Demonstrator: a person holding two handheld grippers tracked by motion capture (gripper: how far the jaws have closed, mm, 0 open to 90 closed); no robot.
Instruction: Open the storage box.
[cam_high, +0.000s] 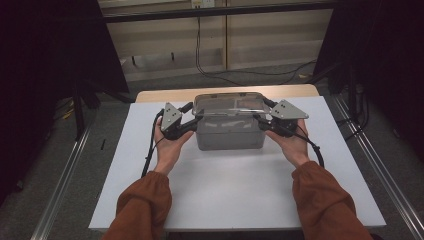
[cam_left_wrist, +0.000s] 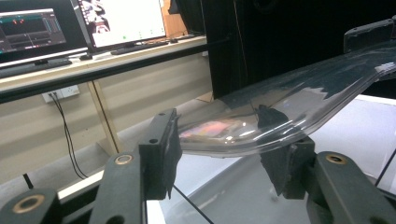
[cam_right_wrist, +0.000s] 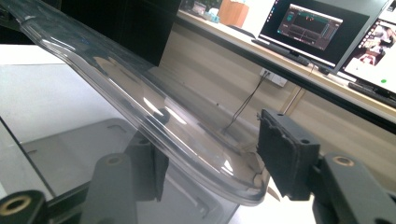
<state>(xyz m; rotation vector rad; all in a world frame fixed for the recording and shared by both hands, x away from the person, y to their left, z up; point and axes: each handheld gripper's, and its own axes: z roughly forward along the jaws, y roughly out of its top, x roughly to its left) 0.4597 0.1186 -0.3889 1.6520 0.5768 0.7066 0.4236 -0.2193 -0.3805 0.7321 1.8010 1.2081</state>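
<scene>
Work in hand: fitting or lifting a clear lid (cam_high: 230, 104) on a clear plastic box (cam_high: 230, 134); which of the two cannot be told.
Box: stands mid-table on the white table (cam_high: 235, 200), upright, between both hands.
Lid: sits over the box top, its ends reaching past the box walls; in both gripper views it looks tilted, with the box wall below it.
Left gripper (cam_left_wrist: 219, 158): at the lid's left end, jaws part-way closed around the rim, one above and one below. The lower pad seems to touch the lid's underside; whether the other presses is unclear.
Right gripper (cam_right_wrist: 210, 172): at the lid's right end, jaws part-way closed with the rim between them. One pad stands a little clear of the edge, so probably no firm pinch.
Done: both grippers placed at opposite ends of the lid.
Left: closing firmly on the rim, then moving the lid; I judge this an early stage.
Writing: none readable on box or lid; the monitors (cam_right_wrist: 317, 28) behind show windows too small to read.
</scene>
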